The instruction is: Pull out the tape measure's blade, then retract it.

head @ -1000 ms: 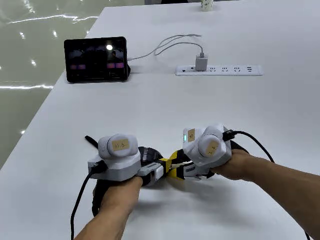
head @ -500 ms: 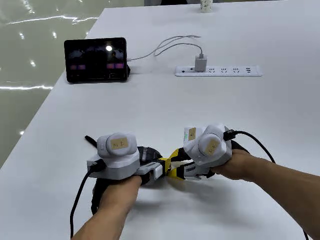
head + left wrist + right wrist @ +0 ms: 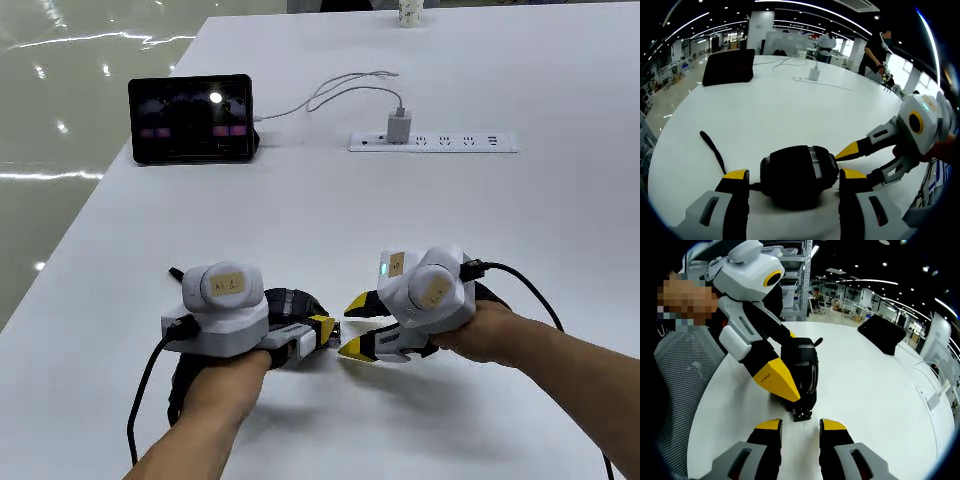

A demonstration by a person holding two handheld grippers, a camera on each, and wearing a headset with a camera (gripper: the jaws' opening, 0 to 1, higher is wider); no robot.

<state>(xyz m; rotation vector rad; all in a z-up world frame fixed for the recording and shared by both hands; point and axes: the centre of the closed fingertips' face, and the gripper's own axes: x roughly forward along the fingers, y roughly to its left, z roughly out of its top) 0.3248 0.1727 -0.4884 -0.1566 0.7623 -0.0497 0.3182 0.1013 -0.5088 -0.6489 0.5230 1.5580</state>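
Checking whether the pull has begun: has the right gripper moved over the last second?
Yes. Against the power strip, the right gripper has shifted slightly right, off the tape measure.

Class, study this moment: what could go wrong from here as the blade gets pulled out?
The right gripper is open, its fingers just short of the small blade tip; closing could miss it or slip off. The left gripper holds the tape only by its sides on the smooth table; a hard pull might twist it loose.

Tape measure [image 3: 288, 300] half hidden behind the left tool [image 3: 312, 318]; cup [image 3: 411, 10] cropped by the top edge.
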